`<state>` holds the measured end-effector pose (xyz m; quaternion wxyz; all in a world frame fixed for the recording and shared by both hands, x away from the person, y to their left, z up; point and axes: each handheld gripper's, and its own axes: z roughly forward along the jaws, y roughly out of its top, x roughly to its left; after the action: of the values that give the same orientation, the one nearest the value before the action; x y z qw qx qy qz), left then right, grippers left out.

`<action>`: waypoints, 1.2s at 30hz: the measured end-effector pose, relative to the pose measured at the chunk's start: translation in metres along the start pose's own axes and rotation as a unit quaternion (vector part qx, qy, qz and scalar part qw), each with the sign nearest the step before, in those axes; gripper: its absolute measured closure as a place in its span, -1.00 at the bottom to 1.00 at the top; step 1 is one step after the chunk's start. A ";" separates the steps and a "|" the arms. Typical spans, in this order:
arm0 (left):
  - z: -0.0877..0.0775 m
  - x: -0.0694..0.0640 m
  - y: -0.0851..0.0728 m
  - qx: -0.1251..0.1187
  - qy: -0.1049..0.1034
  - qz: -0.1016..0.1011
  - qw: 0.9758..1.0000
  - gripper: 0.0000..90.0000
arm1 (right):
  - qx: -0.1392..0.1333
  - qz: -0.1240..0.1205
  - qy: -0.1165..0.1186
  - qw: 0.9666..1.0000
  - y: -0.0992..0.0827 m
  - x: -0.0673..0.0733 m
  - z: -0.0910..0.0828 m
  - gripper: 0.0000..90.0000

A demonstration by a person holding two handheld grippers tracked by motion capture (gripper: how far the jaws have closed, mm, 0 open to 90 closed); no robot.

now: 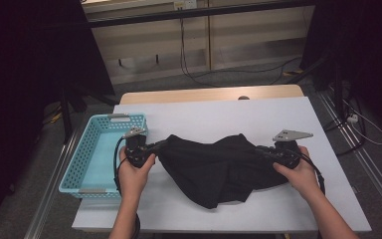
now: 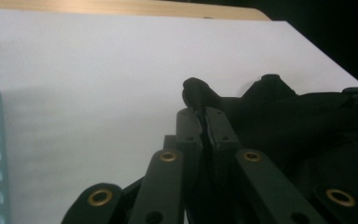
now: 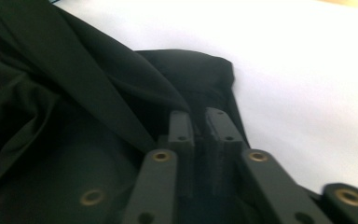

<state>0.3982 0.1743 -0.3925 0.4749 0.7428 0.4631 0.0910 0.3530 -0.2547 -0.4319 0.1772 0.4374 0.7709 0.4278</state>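
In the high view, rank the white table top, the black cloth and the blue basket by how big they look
1. White table top
2. Black cloth
3. Blue basket, lying at a similar distance.

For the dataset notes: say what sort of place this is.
Probably a lab recording station: a white-topped table between dark curtains, metal floor rails, loose cables along the back wall, and handheld grippers working a black cloth beside a turquoise basket.

Both grippers (image 1: 159, 146) (image 1: 259, 149) hold the black cloth (image 1: 214, 167).
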 end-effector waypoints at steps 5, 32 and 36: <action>-0.003 0.002 -0.001 0.004 0.011 0.004 1.000 0.90 | -0.010 -0.012 0.009 1.000 0.003 0.005 -0.004 0.44; -0.009 -0.001 0.000 -0.009 0.011 0.016 1.000 0.90 | -0.002 -0.044 0.019 0.999 0.001 0.021 0.015 0.93; -0.009 -0.003 0.001 -0.015 0.004 0.019 1.000 0.90 | -0.031 -0.018 0.014 0.999 0.007 0.014 0.001 0.94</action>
<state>0.3922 0.1776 -0.3855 0.4823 0.7440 0.4493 0.1094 0.3498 -0.2406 -0.4254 0.1881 0.4117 0.7673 0.4544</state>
